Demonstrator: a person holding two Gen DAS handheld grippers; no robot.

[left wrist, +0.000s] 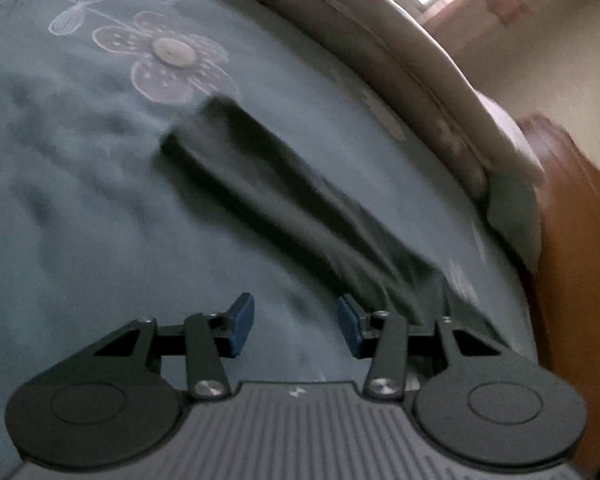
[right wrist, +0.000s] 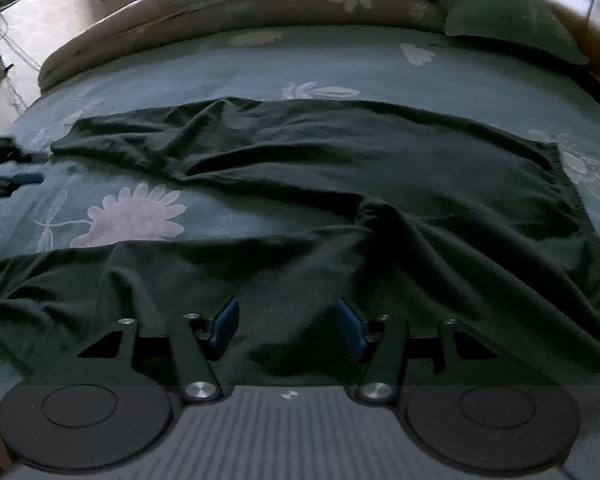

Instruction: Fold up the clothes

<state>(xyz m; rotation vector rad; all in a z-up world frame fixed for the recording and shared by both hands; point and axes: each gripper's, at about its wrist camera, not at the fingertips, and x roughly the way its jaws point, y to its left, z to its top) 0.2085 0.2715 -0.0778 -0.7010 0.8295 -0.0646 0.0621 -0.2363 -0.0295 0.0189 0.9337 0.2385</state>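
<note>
My left fingers (left wrist: 296, 330) stand apart w/ nothing between the blue pads, only teal bed sheet (left wrist: 80, 220) under them. One leg of the dark green trousers (left wrist: 268, 188) runs diagonally away from just beside my right-hand pad toward a pale flower print (left wrist: 172, 64); its far end is a squared cuff. The view is blurred, so folds are hard to read. A beige quilt (left wrist: 360, 28) rims the bed's far side, w/ brown wood (left wrist: 572, 240) beyond it.

My right fingers (right wrist: 288, 330) are apart too, nothing pinched between them; they hang over the near trouser leg (touching the cloth or not, can't tell). The trousers (right wrist: 340, 168) lie spread across the bed in a sideways V: waistband at right, one leg reaching left toward the far side, the other along the near edge, sheet & a white flower (right wrist: 132, 216) showing between. A green pillow (right wrist: 508, 16) sits at the top right corner against the quilt. My other gripper's tips (right wrist: 16, 172) poke in at the left edge, near the far leg's cuff.
</note>
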